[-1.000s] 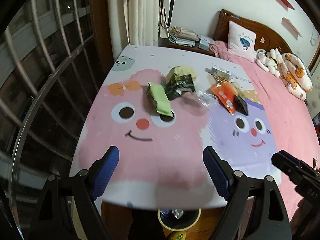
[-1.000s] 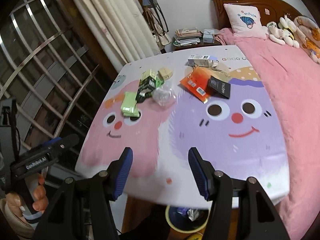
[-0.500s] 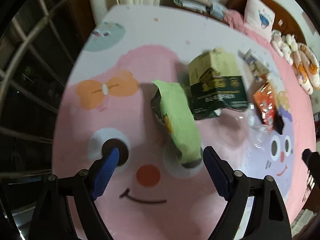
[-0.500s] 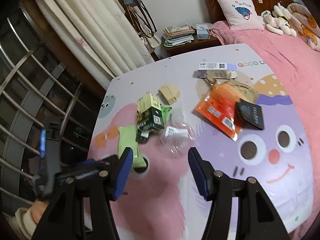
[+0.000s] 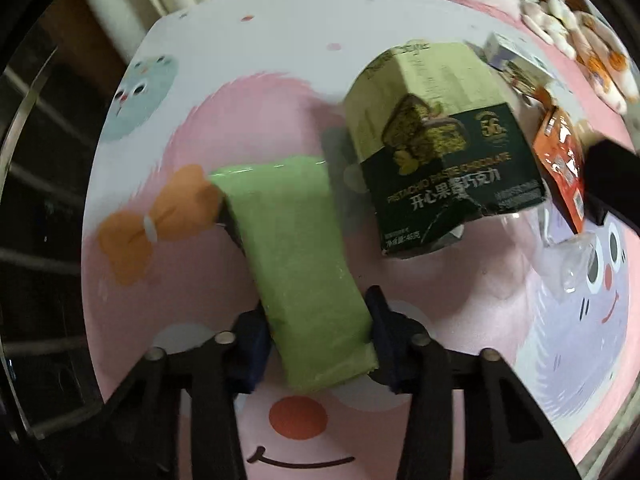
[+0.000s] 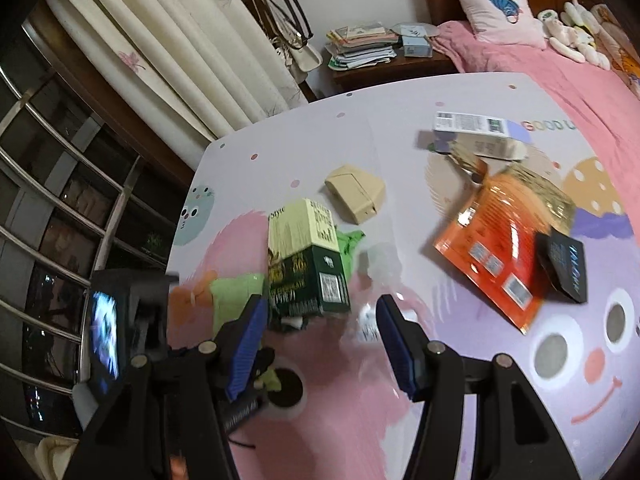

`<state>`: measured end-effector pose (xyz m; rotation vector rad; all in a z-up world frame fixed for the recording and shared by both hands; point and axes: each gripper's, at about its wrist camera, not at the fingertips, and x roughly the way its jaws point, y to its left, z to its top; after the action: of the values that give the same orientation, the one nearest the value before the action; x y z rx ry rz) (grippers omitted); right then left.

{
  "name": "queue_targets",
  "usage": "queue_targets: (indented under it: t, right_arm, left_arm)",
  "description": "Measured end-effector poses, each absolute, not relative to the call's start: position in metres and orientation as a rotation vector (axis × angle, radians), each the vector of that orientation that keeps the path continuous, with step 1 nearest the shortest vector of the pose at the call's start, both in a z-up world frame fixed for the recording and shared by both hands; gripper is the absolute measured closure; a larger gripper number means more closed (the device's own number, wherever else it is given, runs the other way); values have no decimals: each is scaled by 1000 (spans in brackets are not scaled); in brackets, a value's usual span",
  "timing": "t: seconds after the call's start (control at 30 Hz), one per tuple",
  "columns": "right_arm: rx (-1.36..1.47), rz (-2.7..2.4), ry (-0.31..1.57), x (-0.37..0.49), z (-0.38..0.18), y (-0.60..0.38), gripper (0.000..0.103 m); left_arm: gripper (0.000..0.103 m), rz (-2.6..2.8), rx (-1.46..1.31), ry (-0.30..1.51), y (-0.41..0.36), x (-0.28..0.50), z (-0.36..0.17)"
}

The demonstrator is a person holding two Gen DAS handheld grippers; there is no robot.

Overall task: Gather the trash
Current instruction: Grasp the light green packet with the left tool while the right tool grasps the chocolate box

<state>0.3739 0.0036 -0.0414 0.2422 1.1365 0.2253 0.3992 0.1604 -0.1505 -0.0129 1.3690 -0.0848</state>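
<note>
As the left gripper closes on a green wrapper at lower centre of the left wrist view, a slip looks the main risk.

Its blue pads appear to press the soft packet's sides, though blur hides true contact; the limp film could slide free or nudge the chocolate box just beside it, upper right. The right gripper hangs apart, holding nothing, over a clear plastic scrap.

A matt, finely grained light green wrapper is seen on a smooth printed tabletop; a printed cardboard chocolate box, a glossy orange foil pouch, crinkled clear plastic, cream cloth curtains and metal window bars are shown
</note>
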Motion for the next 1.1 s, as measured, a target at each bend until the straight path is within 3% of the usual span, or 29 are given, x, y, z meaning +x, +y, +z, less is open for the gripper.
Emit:
queue_targets:
  t: [0.17,0.63,0.7,0.77,1.1]
  right_arm:
    - [234,245,1174,399,-59,12,46]
    - [293,322,1246,421,-90,24,46]
    - [273,330,1236,421,-87,27,50]
    - [273,362,1218,418,-82,30,62]
    - [298,406,1203,383,-66,29,70]
  left_arm:
    - [83,-88,-40,1343,181,404,-147]
    - [84,-66,-133,1278,211,429,-126]
    - [84,-70,-137,1280,217,419,-120]
    - [84,-76,-132,1280,216,417,-119]
    - [84,-89,-99,1249,210,398,-103]
